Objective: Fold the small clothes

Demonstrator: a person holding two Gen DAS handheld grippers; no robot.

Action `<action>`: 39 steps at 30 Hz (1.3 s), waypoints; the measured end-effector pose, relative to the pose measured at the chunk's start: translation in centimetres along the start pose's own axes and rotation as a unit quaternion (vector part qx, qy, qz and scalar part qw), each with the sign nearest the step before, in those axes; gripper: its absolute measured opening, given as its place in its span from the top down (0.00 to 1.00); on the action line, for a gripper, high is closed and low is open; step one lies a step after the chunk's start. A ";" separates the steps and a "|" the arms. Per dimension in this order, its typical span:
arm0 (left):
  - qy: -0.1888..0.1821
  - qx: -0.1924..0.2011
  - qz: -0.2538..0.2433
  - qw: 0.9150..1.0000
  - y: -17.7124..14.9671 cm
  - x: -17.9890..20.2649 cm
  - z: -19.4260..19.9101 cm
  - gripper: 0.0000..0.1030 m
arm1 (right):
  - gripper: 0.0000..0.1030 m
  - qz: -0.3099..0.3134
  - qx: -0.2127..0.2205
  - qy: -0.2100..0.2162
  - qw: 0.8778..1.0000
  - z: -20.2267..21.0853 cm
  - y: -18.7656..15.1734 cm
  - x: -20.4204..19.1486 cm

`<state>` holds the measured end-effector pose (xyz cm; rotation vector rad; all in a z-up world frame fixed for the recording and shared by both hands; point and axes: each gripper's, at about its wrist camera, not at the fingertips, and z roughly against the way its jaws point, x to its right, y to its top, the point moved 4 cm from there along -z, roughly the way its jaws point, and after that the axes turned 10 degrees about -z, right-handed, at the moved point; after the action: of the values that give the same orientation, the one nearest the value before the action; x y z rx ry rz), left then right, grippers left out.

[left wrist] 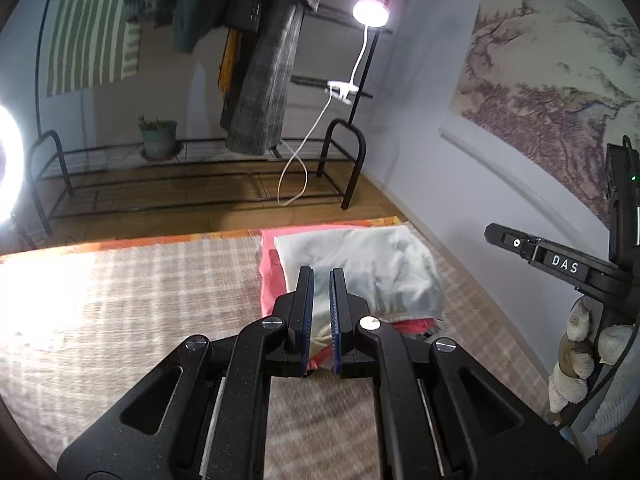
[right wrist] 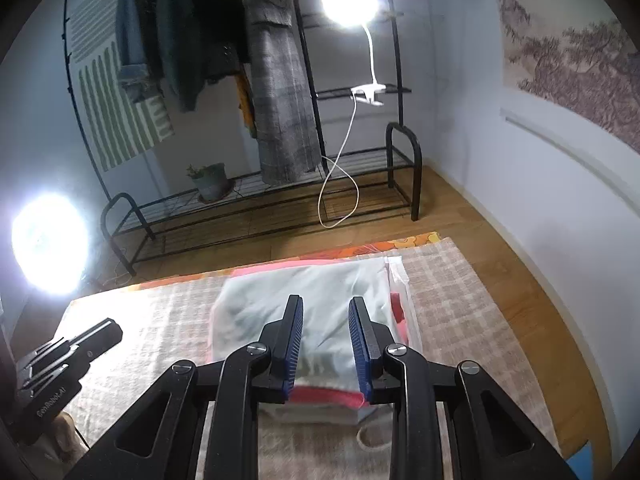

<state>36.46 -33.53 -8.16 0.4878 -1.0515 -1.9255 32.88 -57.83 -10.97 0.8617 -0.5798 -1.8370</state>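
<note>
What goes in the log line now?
left tool: open, empty | right tool: open, empty | white cloth: folded atop pink garment

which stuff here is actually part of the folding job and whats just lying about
Part of the job:
- white garment
- pink garment
- left hand-held gripper
- right hand-held gripper

Just lying about:
- clothes rack
- clip lamp
- plant pot

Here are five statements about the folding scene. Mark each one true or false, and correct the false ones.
1. A white garment lies on top of a pink garment. True.
2. The right gripper holds the white garment. False: its jaws are open, holding nothing.
3. The table cover is checked. True.
4. The potted plant stands on the table. False: it stands on the black rack.
5. The left gripper is wide open. False: only a narrow gap shows.
</note>
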 end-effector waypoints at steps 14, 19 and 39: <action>0.001 0.034 -0.032 0.999 -5.3 0.2 16.6 0.96 | 0.74 0.003 0.030 0.005 1.000 14.1 -7.4 -6.2; -0.011 0.033 -0.034 0.999 -8.8 0.0 20.6 0.96 | 0.74 -0.016 0.027 0.025 0.999 17.0 -11.5 -7.3; 0.000 0.055 -0.060 0.997 -13.7 -1.0 25.1 0.41 | 0.43 -0.011 0.030 0.007 0.999 17.6 -18.5 -8.9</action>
<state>13.40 -16.91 -5.19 0.6260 -1.1567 -1.9791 10.89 -42.07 -10.35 0.9245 -0.6209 -1.8397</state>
